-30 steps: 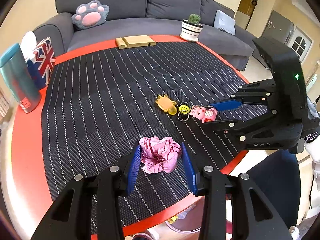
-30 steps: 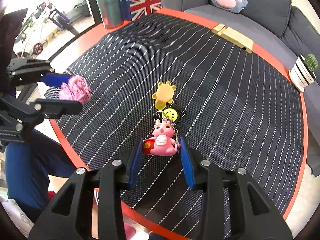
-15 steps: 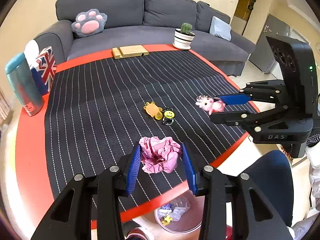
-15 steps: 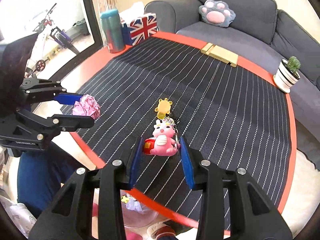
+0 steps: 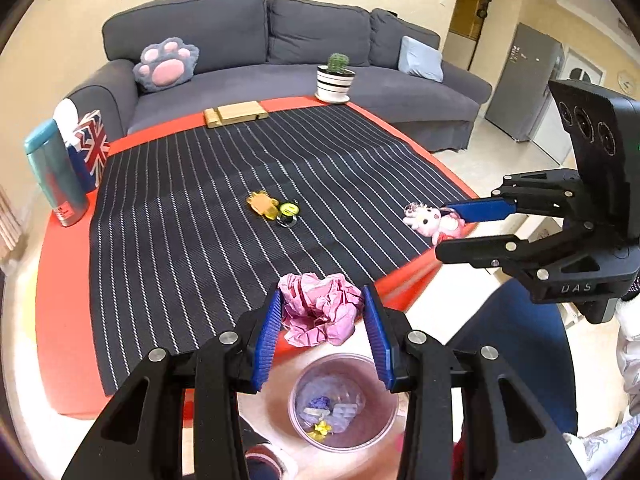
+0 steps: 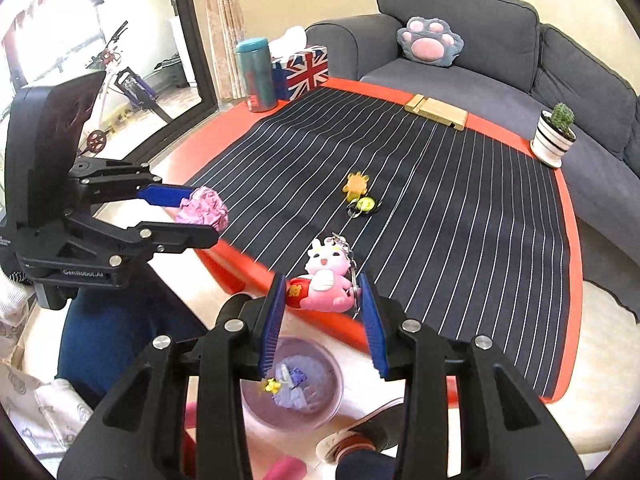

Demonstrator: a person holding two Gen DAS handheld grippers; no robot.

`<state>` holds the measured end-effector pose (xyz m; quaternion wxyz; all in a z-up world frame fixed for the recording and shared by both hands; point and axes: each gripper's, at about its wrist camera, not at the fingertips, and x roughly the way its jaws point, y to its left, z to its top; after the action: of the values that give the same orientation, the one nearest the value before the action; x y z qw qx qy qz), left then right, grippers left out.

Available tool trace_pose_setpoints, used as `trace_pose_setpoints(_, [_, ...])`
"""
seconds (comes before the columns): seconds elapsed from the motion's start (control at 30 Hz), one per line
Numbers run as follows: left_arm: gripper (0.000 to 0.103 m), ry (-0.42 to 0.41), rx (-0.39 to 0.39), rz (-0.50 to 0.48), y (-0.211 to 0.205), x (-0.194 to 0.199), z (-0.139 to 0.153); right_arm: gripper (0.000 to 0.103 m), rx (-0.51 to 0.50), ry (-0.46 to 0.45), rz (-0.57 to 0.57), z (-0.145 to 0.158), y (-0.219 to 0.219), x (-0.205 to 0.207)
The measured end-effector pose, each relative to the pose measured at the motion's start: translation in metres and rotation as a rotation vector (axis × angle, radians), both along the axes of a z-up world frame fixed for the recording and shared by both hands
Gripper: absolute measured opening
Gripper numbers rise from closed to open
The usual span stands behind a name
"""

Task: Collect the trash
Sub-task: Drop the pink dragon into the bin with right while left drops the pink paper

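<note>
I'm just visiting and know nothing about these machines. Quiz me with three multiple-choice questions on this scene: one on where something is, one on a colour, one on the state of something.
1. Where is the clear trash bin?
A. On the sofa
B. On the floor below the table's near edge
C. Beside the cactus pot

2. What colour is the crumpled paper?
A. Pink
B. Green
C. White

3. What is the state of the right gripper?
A. Empty and wide open
B. Closed on the pink pig keychain
C. Closed on a teal bottle

Answers:
1. B: both wrist views show the bin on the floor under the fingers, past the red table rim.
2. A: the wad between the left gripper fingers is plainly pink.
3. B: the blue fingers press the keychain's sides, and it hangs clear of the table.
</note>
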<state>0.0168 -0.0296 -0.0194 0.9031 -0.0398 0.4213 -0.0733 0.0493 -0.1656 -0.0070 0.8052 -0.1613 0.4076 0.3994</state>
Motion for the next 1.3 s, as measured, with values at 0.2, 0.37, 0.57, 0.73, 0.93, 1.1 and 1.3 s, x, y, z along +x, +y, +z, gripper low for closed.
trace_pose_setpoints(0.2, [0.04, 0.021, -0.004, -0.013, -0.013, -0.018, -0.008, 0.037, -0.001, 0.033, 0.015, -0.013, -0.008, -0.03])
trace_pose_setpoints(0.37, [0.04, 0.03, -0.018, -0.013, -0.018, -0.034, -0.015, 0.037, -0.005, 0.082, 0.031, -0.033, -0.009, -0.048])
trace_pose_setpoints(0.57, [0.04, 0.038, -0.023, -0.006, -0.018, -0.041, -0.019, 0.039, -0.011, 0.114, 0.063, -0.045, -0.005, -0.055])
trace_pose_setpoints(0.73, [0.04, 0.041, -0.02, -0.005, -0.019, -0.039, -0.019, 0.076, -0.005, 0.107, 0.025, -0.046, -0.006, -0.048])
trace_pose_setpoints(0.93, [0.04, 0.054, -0.024, -0.012, -0.02, -0.04, -0.024, 0.084, 0.001, 0.102, -0.015, -0.043, -0.012, -0.043])
trace_pose_setpoints(1.1, [0.04, 0.067, -0.023, -0.034, -0.024, -0.04, -0.028, 0.085, 0.01, 0.091, -0.037, -0.038, -0.016, -0.042])
trace_pose_setpoints(1.3, [0.04, 0.077, -0.023, -0.055, -0.031, -0.038, -0.031, 0.085, 0.019, 0.084, -0.059, -0.034, -0.025, -0.041])
